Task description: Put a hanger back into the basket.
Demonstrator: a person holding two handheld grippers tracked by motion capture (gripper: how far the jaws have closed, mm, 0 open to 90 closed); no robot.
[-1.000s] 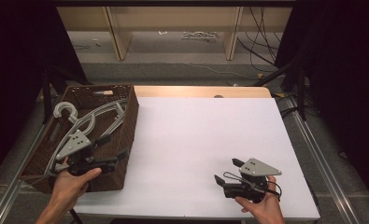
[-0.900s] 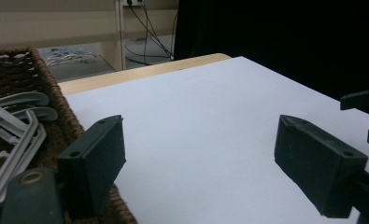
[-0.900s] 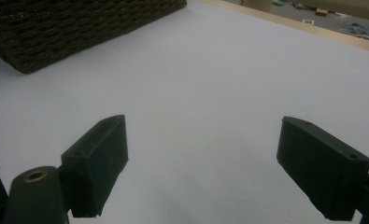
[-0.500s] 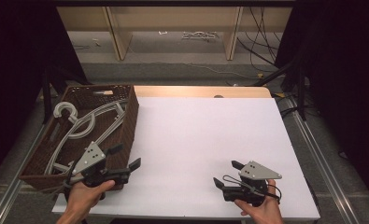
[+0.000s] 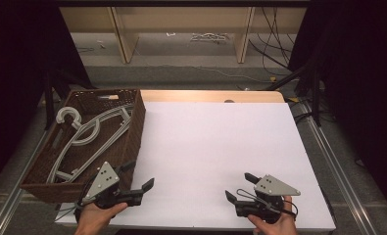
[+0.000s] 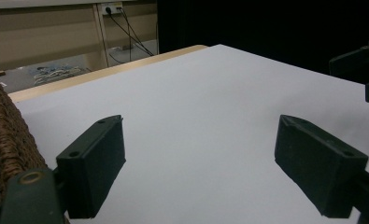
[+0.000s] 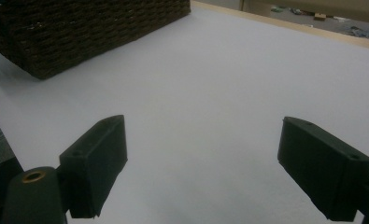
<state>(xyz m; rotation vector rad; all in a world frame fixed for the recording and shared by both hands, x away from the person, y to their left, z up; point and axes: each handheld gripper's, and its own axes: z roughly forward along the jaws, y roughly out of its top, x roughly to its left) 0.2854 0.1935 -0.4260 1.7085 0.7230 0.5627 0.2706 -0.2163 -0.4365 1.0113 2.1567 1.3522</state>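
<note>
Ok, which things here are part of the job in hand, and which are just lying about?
Part of the job:
- grey hangers, lying in the basket
- brown wicker basket, at the table's left edge
- left hand-held gripper, open, beside the basket's near corner
- right hand-held gripper, open, over the white table

Lying about:
- cables on the floor behind
- wooden shelf unit behind the table

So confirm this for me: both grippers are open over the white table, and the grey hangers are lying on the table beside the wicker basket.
Not quite. The grey hangers lie inside the wicker basket, not beside it, as the high view shows. The rest holds: the left gripper and right gripper are both open over the white table.
</note>
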